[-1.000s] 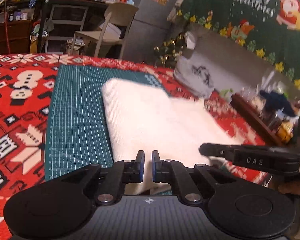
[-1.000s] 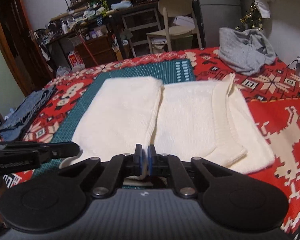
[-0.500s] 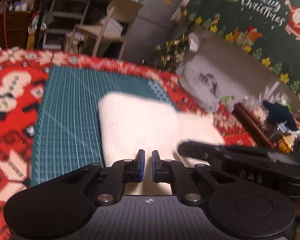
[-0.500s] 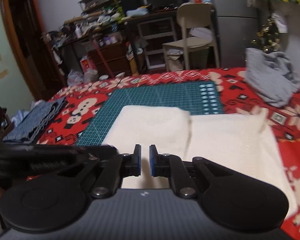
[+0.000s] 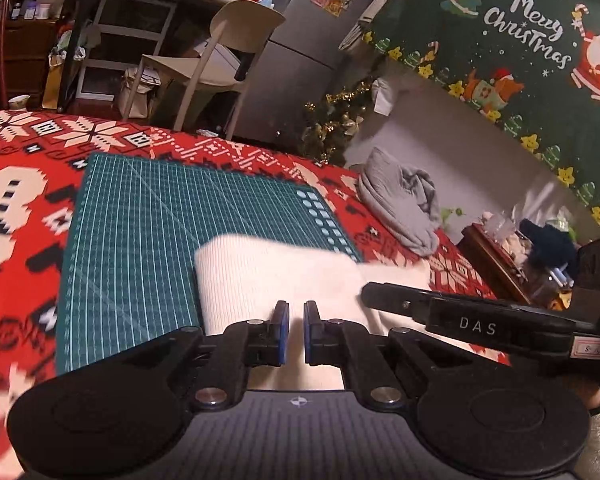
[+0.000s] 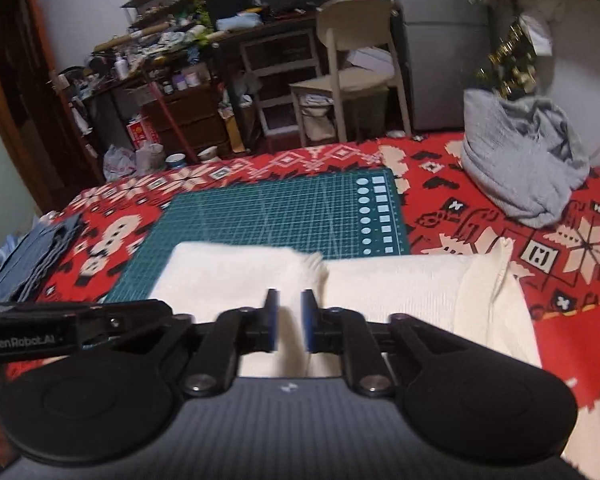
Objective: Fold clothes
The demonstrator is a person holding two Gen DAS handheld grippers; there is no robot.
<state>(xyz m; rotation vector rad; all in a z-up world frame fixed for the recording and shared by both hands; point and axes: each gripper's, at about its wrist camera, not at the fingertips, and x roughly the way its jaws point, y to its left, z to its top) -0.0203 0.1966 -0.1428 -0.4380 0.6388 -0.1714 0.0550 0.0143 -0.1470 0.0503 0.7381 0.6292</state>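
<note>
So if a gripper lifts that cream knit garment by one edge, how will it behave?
The cream ribbed knit garment would probably sag and unfold; it lies limp, in soft folded layers. It looks thick, so likely weighty for cloth. The ribbing should grip the fingers rather than slip, though the layers may slide apart.

Sweater (image 6: 380, 292) lies across mat (image 6: 280, 216) — bundle (image 6: 524, 172) behind, right.

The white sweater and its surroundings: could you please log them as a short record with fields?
garment: white sweater, partly folded, left portion doubled over
surface: green cutting mat on a red patterned cloth
left gripper: jaws slightly apart, holding nothing
right gripper: jaws slightly apart, holding nothing
other clothes: grey garment heaped far right; blue garment at left edge
</note>
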